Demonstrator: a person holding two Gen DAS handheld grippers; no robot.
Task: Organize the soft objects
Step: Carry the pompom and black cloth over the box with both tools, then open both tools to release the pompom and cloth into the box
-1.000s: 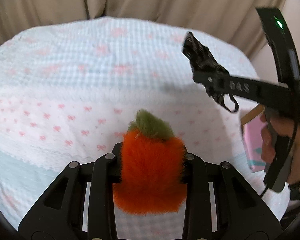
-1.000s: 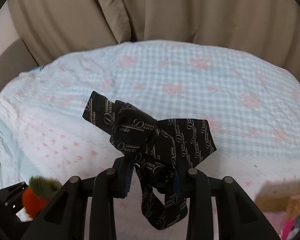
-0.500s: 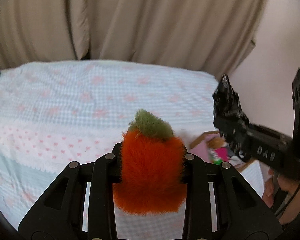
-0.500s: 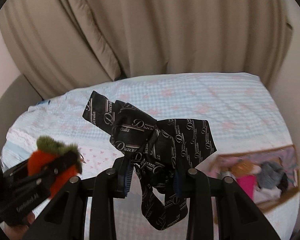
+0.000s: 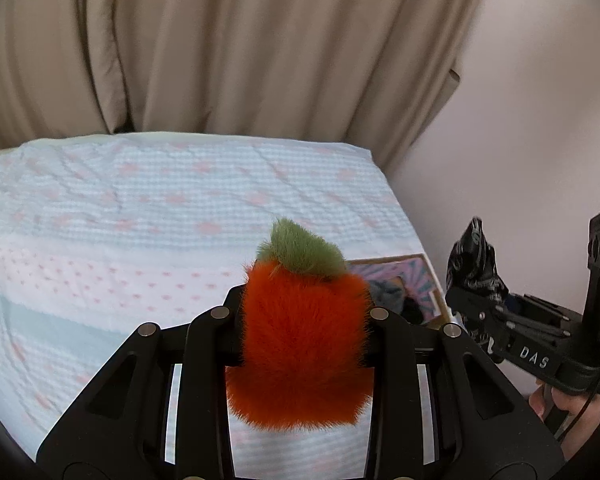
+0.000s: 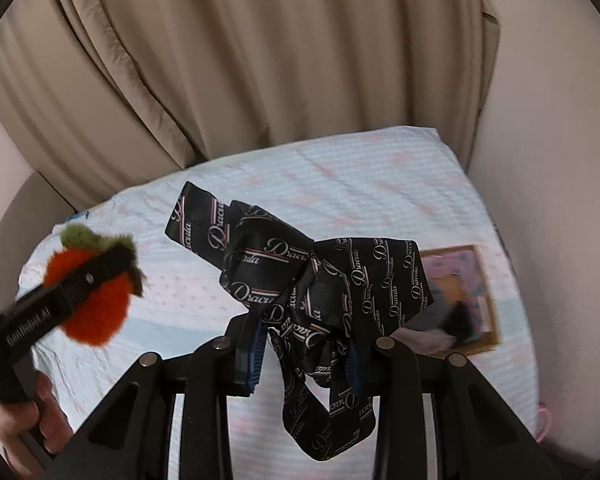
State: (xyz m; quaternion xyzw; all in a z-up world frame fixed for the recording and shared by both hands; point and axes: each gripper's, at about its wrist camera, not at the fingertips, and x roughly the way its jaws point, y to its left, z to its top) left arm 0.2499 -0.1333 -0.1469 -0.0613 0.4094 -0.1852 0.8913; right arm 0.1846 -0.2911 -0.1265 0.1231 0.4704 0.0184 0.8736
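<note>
Left wrist view: my left gripper (image 5: 302,320) clamps a fuzzy orange plush carrot (image 5: 300,344); my right gripper (image 6: 306,354) pinches a black printed satin bow (image 6: 320,280). I should lower both gently into the wooden-framed box (image 6: 484,300).

place: likely home bedroom | cues: bed (image 5: 188,216), beige curtains (image 5: 236,52)

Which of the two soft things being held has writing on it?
The black bow in the right tool: white script repeats across its ribbon. The orange plush in the left tool is plain fur with a green tuft.

orange-green plush (image 5: 300,344), black lettered bow (image 6: 324,280)
</note>
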